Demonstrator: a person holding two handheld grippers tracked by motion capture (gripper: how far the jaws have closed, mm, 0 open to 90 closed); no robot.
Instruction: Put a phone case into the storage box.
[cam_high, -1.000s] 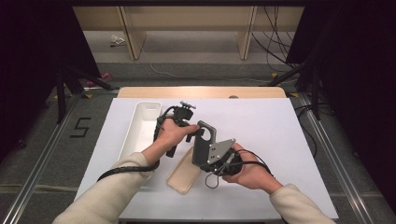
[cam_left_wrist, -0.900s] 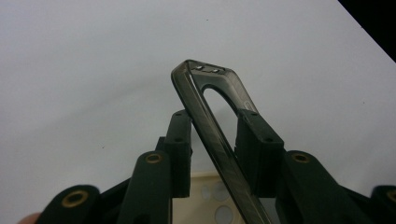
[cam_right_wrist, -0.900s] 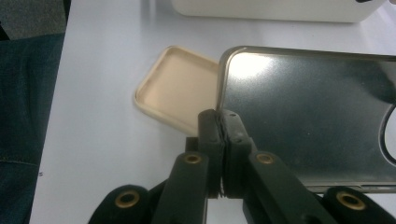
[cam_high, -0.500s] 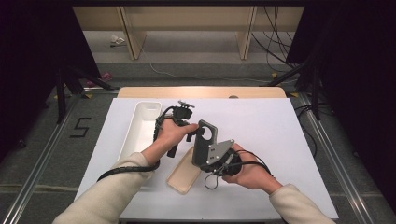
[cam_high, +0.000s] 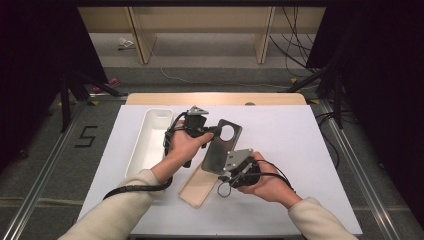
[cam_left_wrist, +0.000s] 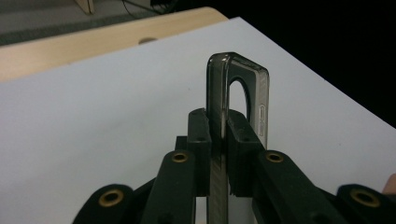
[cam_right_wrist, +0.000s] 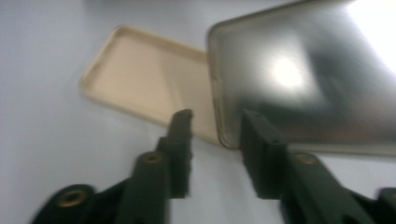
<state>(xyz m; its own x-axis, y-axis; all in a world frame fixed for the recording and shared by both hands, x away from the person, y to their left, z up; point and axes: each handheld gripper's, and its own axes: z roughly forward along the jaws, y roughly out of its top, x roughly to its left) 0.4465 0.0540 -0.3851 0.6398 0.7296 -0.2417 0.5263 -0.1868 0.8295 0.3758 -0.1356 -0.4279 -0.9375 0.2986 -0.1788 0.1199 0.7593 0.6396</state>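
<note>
High view: we've got the dark phone case (cam_high: 221, 145) held up off the white table (cam_high: 300, 150) at frame centre, tilted, camera hole toward the top. Left gripper (cam_high: 212, 131) pinches its upper end; right gripper (cam_high: 226, 172) sits at the lower end, lower centre. A beige case (cam_high: 198, 186) lies flat on the table just below, and a white tray (cam_high: 150, 142) stands at centre left.

Left gripper view: the jaws have just been closing and are now pressed tight on the dark case's edge, which rises upright through mid-frame with its cut-out loop above the pads (cam_left_wrist: 201, 135).

Right gripper view: the jaws have just been opening and stand spread, w/ the case's corner (cam_right_wrist: 224, 135) at the gap but no pad pressing on it. Beige case (cam_right_wrist: 140, 84) in the upper left, blurred.

To do the handover well, in our judgement: keep the left pinch firm and the case steady, then draw the right gripper straight back so no pad snags the rim.

Hard to tell: the right pad contact is blurred, the high view hides both sets of tips behind hands, and the dark case's far side is cut off at the right edge of the right gripper view.
</note>
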